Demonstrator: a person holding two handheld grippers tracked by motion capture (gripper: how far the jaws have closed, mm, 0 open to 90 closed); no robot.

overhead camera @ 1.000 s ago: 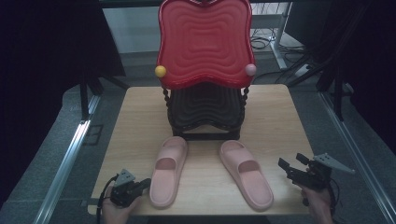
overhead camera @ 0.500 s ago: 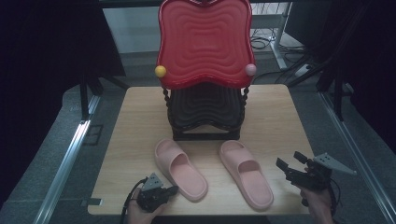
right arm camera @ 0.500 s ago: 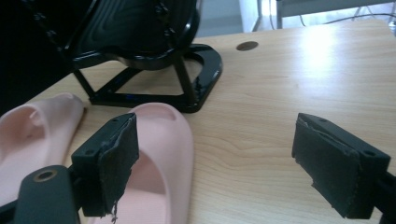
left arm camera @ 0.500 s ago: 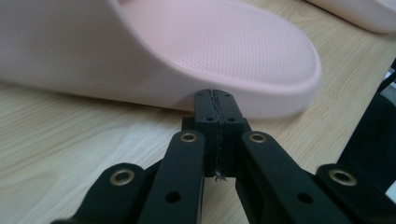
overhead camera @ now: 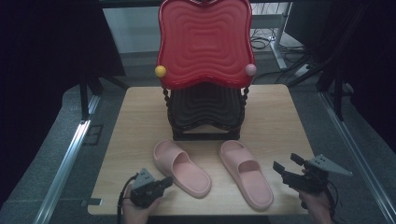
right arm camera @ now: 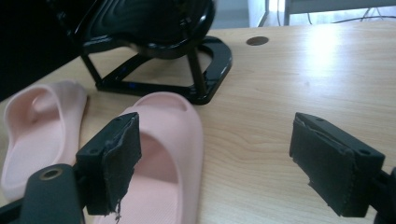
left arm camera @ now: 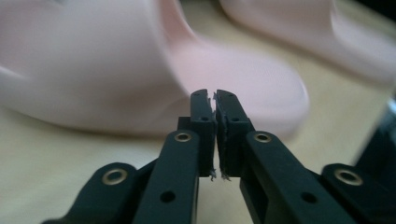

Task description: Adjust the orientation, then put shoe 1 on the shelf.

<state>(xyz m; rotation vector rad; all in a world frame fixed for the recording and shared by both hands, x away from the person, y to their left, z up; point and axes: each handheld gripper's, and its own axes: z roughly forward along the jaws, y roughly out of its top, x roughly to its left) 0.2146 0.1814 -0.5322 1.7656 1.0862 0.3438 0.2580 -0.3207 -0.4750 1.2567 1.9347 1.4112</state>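
Two pink slippers lie on the wooden table (overhead camera: 280,116). The left slipper (overhead camera: 182,168) (left arm camera: 116,70) lies at an angle, its heel end toward my left gripper (overhead camera: 166,181) (left arm camera: 215,95). That gripper hovers just short of the heel; its jaws have just been opening and stand a thin slit apart, with nothing between them. The right slipper (overhead camera: 246,172) (right arm camera: 168,154) lies nearly straight. My right gripper (overhead camera: 286,162) (right arm camera: 212,126) is held open beside it on the right; its jaws have just been closing a little and hold nothing.
Behind the slippers stands a black rack (overhead camera: 205,116) (right arm camera: 205,70) with dark trays, and a red wavy tray (overhead camera: 205,42) rises above it. A yellow ball (overhead camera: 160,71) and a pink ball (overhead camera: 251,70) sit at its sides. Metal rails run along both table sides.
The left slipper has been turned from straight to slanted, its heel swung to the right. My left gripper moved right with it and has now let go. The right gripper barely moved.
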